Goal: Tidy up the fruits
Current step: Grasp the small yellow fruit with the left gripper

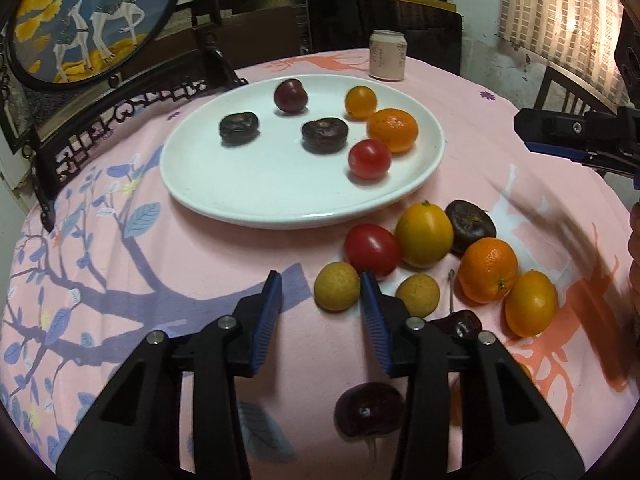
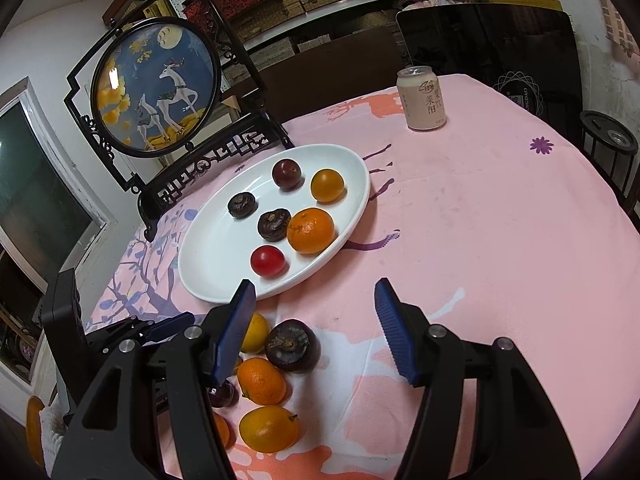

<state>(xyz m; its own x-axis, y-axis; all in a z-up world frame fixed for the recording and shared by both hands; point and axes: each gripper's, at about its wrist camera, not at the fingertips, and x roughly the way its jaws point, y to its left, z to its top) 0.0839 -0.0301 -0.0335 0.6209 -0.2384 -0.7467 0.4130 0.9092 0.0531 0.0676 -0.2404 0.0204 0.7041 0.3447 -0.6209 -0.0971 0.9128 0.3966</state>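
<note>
Here are the left tongs (image 1: 321, 286), angled down over the pink cloth of the worktop (image 1: 160, 280), blue pads apart. A small yellow-green fruit (image 1: 336, 286) sits at their tips, just against the right pad, while the left pad stands clear of it; nothing is pinched, so these tongs are released. Right behind it lies a red tomato (image 1: 373, 249), and beside that a yellow-orange kumquat (image 1: 424, 234), a dark water chestnut (image 1: 470, 227) and a mandarin (image 1: 488, 270), all huddled together on the cloth. A second yellow-green fruit (image 1: 418, 295) rests just right of the tongs, and another kumquat (image 1: 531, 304) lies at the far right of the cluster. A dark cherry (image 1: 369, 409) shows low down between the arms of the tool.

Over to the right tongs (image 2: 315, 294): spread wide, empty, hanging over bare cloth just in front of the plate's near rim.

The white plate (image 2: 208, 268) already carries six pieces: two dark water chestnuts, a plum, a small orange fruit, a mandarin and a red tomato, loosely spread. Behind it stands a round framed deer screen (image 2: 154, 86), and at the far edge of the worktop a drink can (image 2: 424, 100) stands upright, well apart from the fruit.
</note>
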